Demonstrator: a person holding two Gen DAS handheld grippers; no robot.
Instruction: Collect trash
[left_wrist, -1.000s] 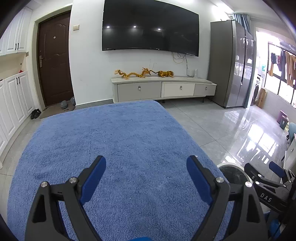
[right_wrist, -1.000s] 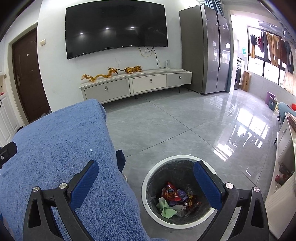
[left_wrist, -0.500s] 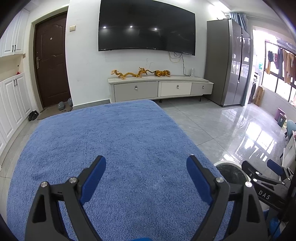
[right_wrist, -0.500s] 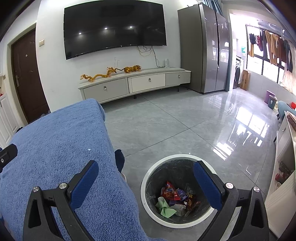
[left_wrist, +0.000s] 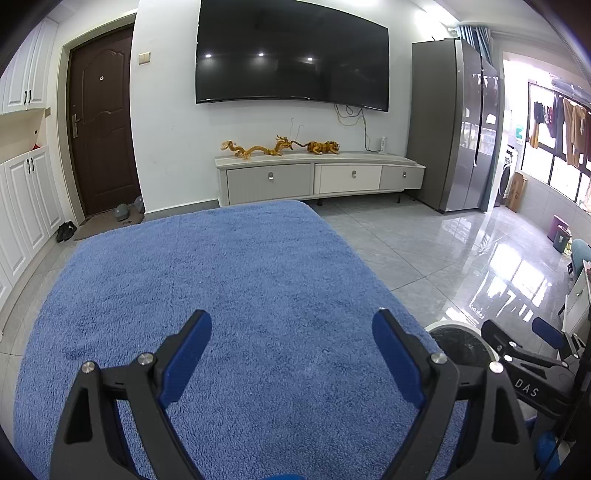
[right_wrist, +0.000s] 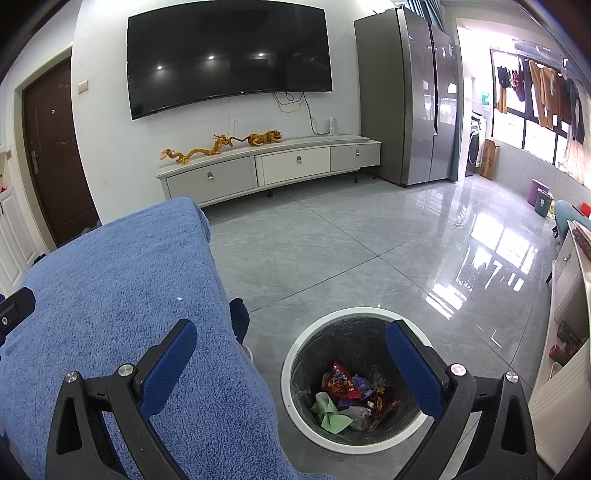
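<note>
A round bin with a white rim and a black liner stands on the floor beside the table, and it holds crumpled wrappers in red, green and purple. My right gripper hovers open over the gap between the table edge and the bin, nothing between its blue pads. In the left wrist view my left gripper stands open above the blue towel-covered table, also holding nothing. The bin rim and the right gripper show at that view's lower right. A tiny white speck lies on the towel.
A low TV cabinet with golden dragon figures stands against the far wall under a large TV. A grey fridge is at the right, a brown door at the left. Glossy grey floor tiles stretch between.
Both views have tilted slightly, so the far wall sits a little higher and farther. Both grippers stay open and hold nothing.
</note>
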